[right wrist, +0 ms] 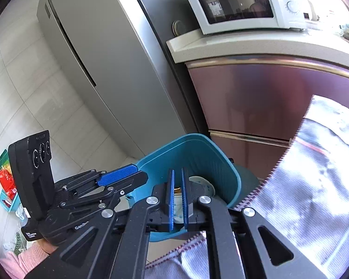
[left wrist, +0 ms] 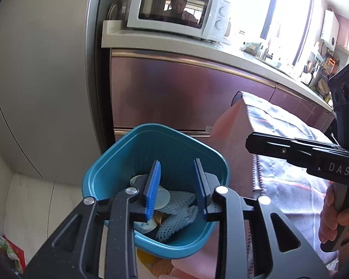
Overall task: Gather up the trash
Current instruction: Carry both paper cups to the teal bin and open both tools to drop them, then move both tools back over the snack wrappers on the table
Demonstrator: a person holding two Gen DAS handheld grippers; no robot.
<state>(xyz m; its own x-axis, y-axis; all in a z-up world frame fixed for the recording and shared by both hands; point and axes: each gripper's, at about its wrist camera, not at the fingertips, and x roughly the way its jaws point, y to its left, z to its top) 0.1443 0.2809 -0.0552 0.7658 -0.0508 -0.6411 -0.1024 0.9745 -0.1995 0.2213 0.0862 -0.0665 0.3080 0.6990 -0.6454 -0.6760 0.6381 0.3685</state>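
Note:
A teal bin [left wrist: 151, 127] [right wrist: 193, 136] stands below both grippers. In it lie white foam fruit nets [left wrist: 174, 214], a pale cup [left wrist: 162, 197] [right wrist: 202, 183] and a small gold piece [left wrist: 160, 218]. My left gripper [left wrist: 176, 162] hovers over the bin's mouth, open, with nothing between its blue pads. In the right wrist view the left gripper [right wrist: 140, 173] reaches over the bin's left rim. My right gripper [right wrist: 178, 171] also hangs above the bin, its pads a narrow gap apart and pressing on nothing. The right gripper [left wrist: 250, 140] enters the left wrist view from the right.
A grey fridge [left wrist: 46, 69] [right wrist: 93, 46] stands left of a pinkish cabinet [left wrist: 174, 93] that carries a white microwave [left wrist: 174, 9]. A patterned cloth [left wrist: 290, 127] [right wrist: 314, 162] lies to the bin's right. Coloured packets [right wrist: 5, 179] sit on the tiled floor at far left.

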